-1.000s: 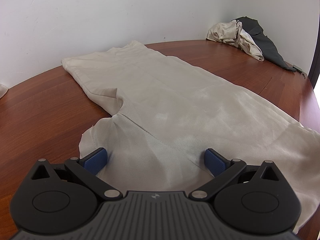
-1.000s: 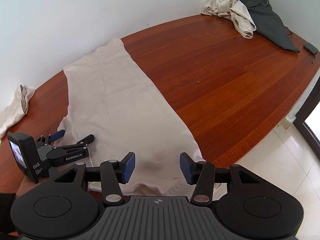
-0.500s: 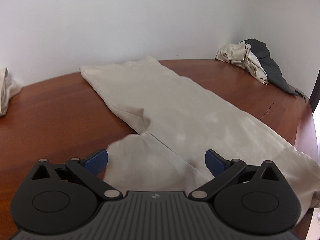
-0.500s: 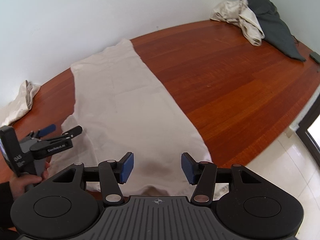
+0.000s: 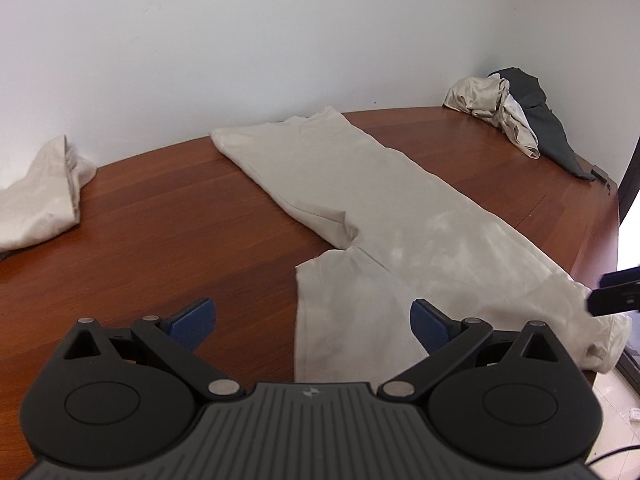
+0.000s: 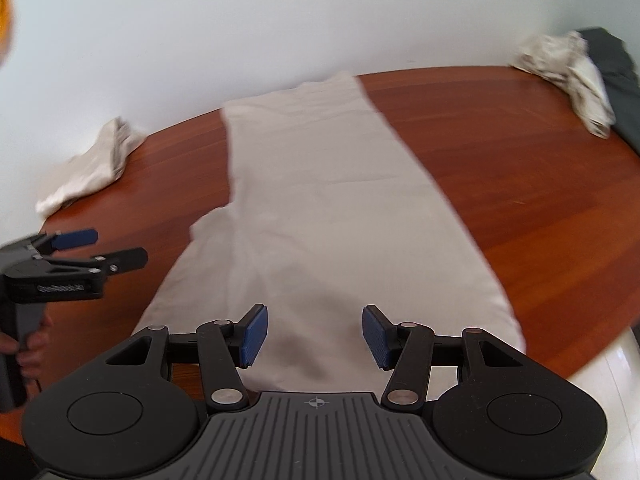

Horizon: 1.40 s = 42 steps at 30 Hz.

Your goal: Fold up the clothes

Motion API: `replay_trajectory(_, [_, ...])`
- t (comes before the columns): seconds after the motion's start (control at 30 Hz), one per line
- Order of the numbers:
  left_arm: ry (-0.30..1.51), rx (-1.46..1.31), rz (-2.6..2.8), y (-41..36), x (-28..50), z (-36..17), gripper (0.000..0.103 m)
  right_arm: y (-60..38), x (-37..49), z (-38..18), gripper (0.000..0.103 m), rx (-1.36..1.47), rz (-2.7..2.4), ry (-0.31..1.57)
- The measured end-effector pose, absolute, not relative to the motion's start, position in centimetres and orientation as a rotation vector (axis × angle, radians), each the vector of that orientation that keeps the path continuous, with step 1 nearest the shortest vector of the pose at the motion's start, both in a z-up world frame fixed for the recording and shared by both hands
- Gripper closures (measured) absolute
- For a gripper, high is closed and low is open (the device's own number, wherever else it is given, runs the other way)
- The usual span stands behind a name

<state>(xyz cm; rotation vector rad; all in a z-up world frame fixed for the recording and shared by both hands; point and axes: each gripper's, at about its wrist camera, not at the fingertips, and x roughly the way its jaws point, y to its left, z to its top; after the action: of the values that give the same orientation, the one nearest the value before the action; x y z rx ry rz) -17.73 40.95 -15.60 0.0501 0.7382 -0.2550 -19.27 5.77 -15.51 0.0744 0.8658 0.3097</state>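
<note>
- Far left, a small crumpled cream cloth [image 5: 38, 196] sits on the wooden table [image 5: 168, 216] near the wall.
- My left gripper [image 5: 312, 322] hangs above the table with its blue pads [image 5: 192, 320] wide apart; nothing is between them but air, with bare wood under one side and the near corner of the garment under the other.
- In the middle, the beige trousers [image 6: 320, 208] lie spread flat, running from the near table edge away toward the wall, one part folded out to the left.
- My right gripper [image 6: 314, 336] hovers over the near end of the trousers, jaws parted about halfway and gripping nothing.
- My left hand [image 6: 28, 350] shows at the edge of the right wrist view, clasping its handle.
- Far right, a heap of pale and dark clothes [image 5: 516, 120] lies in the corner, well apart from the trousers.
</note>
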Motion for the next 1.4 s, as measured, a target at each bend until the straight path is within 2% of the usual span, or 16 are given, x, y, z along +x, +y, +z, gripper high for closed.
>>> replay_trajectory(0.53, [0.872,0.045,-0.226,49.2,-24.5,-14.5,0.0,19.6,-20.0,-20.8,0.048,-0.237,0.707,0.854])
replay_trajectory(0.63, [0.883,0.029,-0.199,50.5,-25.6,-14.4,0.0,21.7,-20.0,-21.8,0.058,-0.276,0.746,0.869])
replay_trajectory(0.93, [0.889,-0.01,-0.132,52.7,-27.8,-13.6,0.0,25.4,-19.5,-23.2,0.073,-0.333,0.794,0.881])
replay_trajectory(1.03, [0.886,-0.02,-0.125,52.9,-28.0,-13.5,0.0,25.7,-19.3,-23.4,0.084,-0.346,0.789,0.872])
replay_trajectory(1.07, [0.885,-0.023,-0.123,53.0,-28.1,-13.4,0.0,25.7,-19.2,-23.5,0.093,-0.347,0.787,0.869])
replay_trajectory(1.13, [0.882,-0.026,-0.125,53.1,-28.1,-13.4,0.0,25.5,-19.0,-23.2,0.098,-0.324,0.794,0.874])
replay_trajectory(1.4, [0.855,-0.041,-0.15,52.4,-26.7,-13.5,0.0,21.4,-17.6,-18.5,0.099,-0.18,0.726,0.816])
